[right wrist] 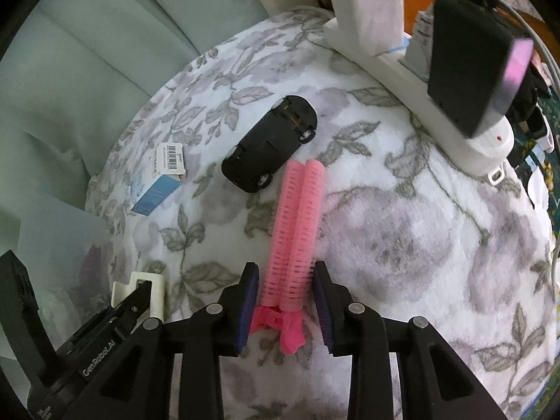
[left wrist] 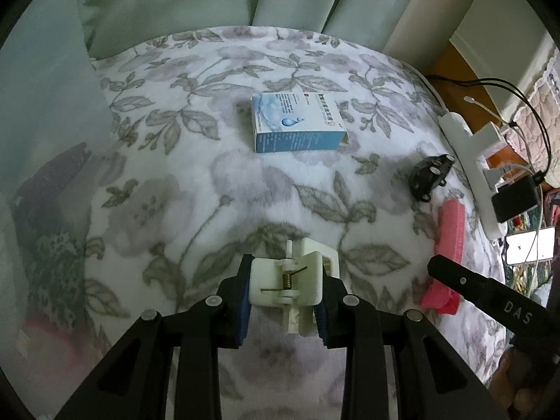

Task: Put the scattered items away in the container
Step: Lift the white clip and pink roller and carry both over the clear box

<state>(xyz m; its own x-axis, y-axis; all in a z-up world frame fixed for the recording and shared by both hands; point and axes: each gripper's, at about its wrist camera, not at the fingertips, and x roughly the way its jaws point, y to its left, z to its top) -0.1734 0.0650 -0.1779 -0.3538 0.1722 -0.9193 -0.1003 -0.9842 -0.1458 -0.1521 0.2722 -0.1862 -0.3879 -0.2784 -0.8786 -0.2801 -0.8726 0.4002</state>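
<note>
My left gripper (left wrist: 285,288) is shut on a white spring clip (left wrist: 294,280) just above the floral blanket (left wrist: 196,189). A blue and white box (left wrist: 297,122) lies ahead of it. A black toy car (left wrist: 430,175) and a pink hair roller clip (left wrist: 448,245) lie to the right. In the right wrist view my right gripper (right wrist: 285,301) is open, its pads on either side of the pink hair roller clip (right wrist: 297,231) without pressing it. The toy car (right wrist: 271,141) lies beyond the roller, the box (right wrist: 157,182) to the left. A translucent container wall (left wrist: 45,175) stands at far left.
A white power strip (left wrist: 469,161) with chargers and cables lies along the blanket's right edge; it also shows in the right wrist view (right wrist: 420,80). A phone (left wrist: 530,245) lies off the edge. Green cushions (left wrist: 210,0) stand behind. The white clip (right wrist: 140,290) and left gripper show at lower left.
</note>
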